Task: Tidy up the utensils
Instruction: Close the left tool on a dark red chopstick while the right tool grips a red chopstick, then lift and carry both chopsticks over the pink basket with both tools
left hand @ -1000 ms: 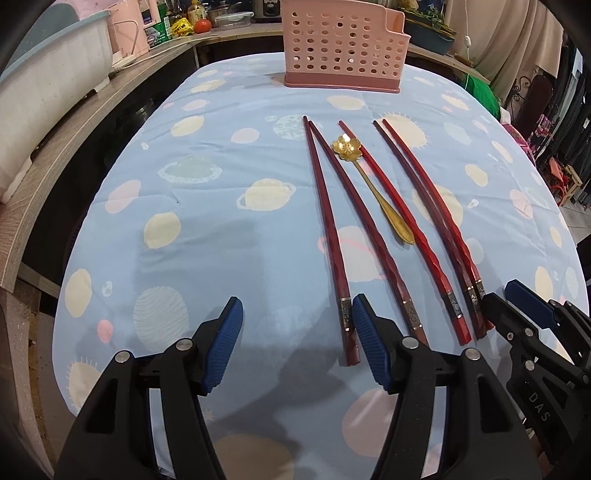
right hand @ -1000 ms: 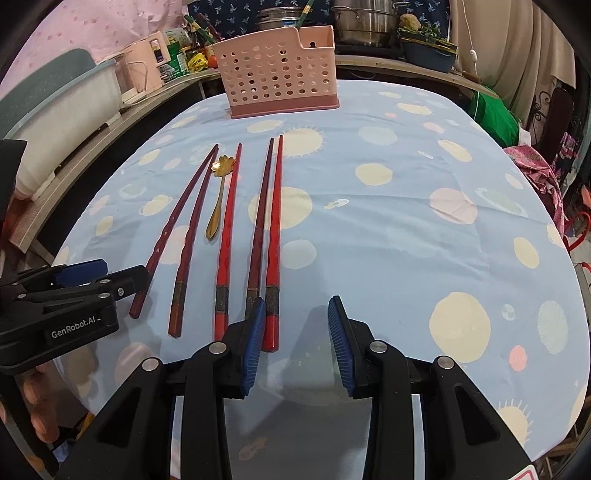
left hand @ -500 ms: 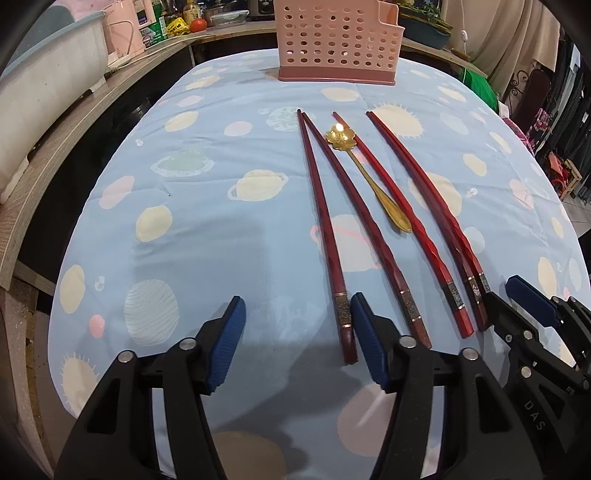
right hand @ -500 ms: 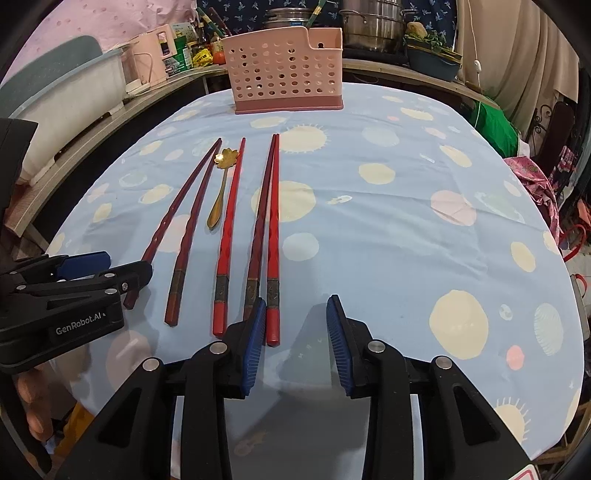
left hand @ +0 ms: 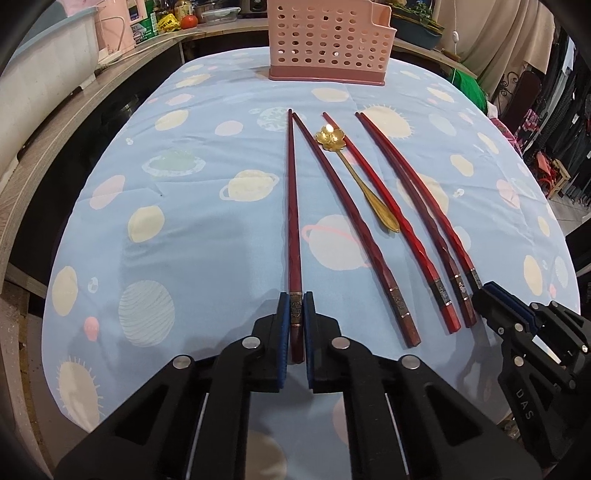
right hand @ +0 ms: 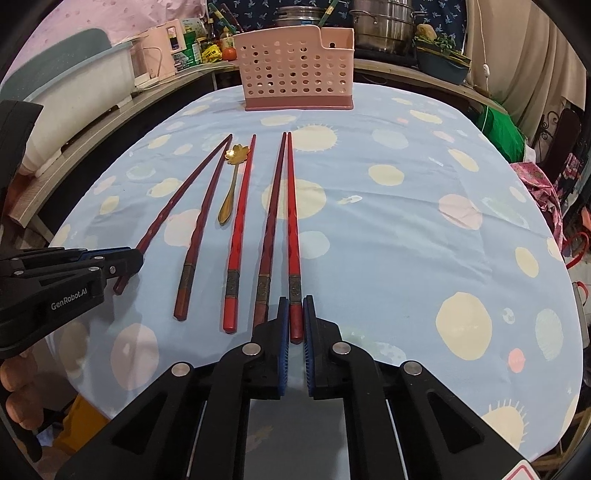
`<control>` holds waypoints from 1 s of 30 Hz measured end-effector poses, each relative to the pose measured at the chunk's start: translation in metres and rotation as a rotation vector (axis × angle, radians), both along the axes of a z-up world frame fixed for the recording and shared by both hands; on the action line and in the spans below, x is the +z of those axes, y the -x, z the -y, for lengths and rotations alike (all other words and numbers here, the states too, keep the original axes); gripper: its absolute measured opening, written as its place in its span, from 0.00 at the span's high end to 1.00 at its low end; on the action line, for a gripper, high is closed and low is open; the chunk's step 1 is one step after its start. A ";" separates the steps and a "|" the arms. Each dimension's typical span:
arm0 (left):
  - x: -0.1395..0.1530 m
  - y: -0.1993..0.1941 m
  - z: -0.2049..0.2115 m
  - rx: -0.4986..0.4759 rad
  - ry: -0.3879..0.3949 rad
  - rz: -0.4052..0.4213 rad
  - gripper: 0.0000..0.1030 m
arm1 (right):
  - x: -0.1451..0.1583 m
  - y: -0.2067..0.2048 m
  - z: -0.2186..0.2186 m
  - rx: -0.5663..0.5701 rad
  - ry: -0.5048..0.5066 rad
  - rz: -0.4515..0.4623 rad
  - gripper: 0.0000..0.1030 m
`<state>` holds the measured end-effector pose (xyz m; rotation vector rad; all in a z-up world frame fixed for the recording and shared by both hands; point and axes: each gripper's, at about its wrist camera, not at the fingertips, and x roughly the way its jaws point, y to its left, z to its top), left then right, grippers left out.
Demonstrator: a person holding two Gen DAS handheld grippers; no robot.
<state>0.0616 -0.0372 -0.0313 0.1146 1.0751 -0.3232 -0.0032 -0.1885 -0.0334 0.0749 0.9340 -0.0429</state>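
Left tool (left hand: 295,317) now clamps the butt of the leftmost chopstick (left hand: 293,206) at the worktop's near edge; right tool (right hand: 293,317) pinches the rightmost chopstick (right hand: 293,221). Both gaped wide 0.5 s ago, so 2 grasps just landed. Between them lie 3 chopsticks and the gold spoon (left hand: 354,177). Far edge: pink basket (left hand: 328,40), likely next stop.

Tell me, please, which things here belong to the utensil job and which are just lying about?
Job: five red chopsticks, gold spoon, pink holder, left hand-held gripper, right hand-held gripper.
Lying about: steel pots, tomato, white tub.
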 end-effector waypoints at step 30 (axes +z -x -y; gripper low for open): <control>0.137 -0.040 -0.014 0.041 0.123 0.226 0.94 | 0.135 -0.031 0.049 -0.045 -0.129 0.298 0.93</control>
